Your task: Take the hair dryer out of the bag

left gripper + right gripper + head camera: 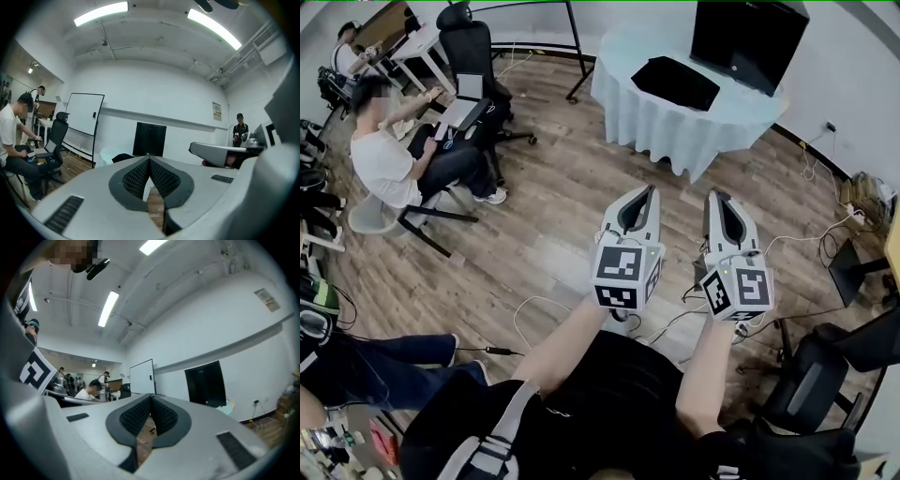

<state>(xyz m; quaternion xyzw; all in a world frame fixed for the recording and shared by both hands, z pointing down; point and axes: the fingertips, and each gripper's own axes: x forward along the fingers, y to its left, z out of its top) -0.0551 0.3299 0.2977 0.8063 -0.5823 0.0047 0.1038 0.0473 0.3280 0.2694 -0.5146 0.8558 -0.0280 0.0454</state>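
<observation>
A flat black bag (675, 82) lies on a round table with a pale blue cloth (661, 127) at the far side of the room. No hair dryer shows in any view. I hold both grippers side by side over the wooden floor, well short of the table and pointing toward it. My left gripper (652, 188) is shut with nothing between its pads (140, 177). My right gripper (713, 195) is likewise shut and empty, its pads (161, 414) meeting at the tip. In the left gripper view the bag (123, 158) is a small dark shape ahead.
A tall black panel (748, 37) stands on the table behind the bag. A person sits in a chair (394, 164) at the left near an office chair (473, 56). Cables (534, 314) run over the floor. Dark chairs (811, 380) stand at the right.
</observation>
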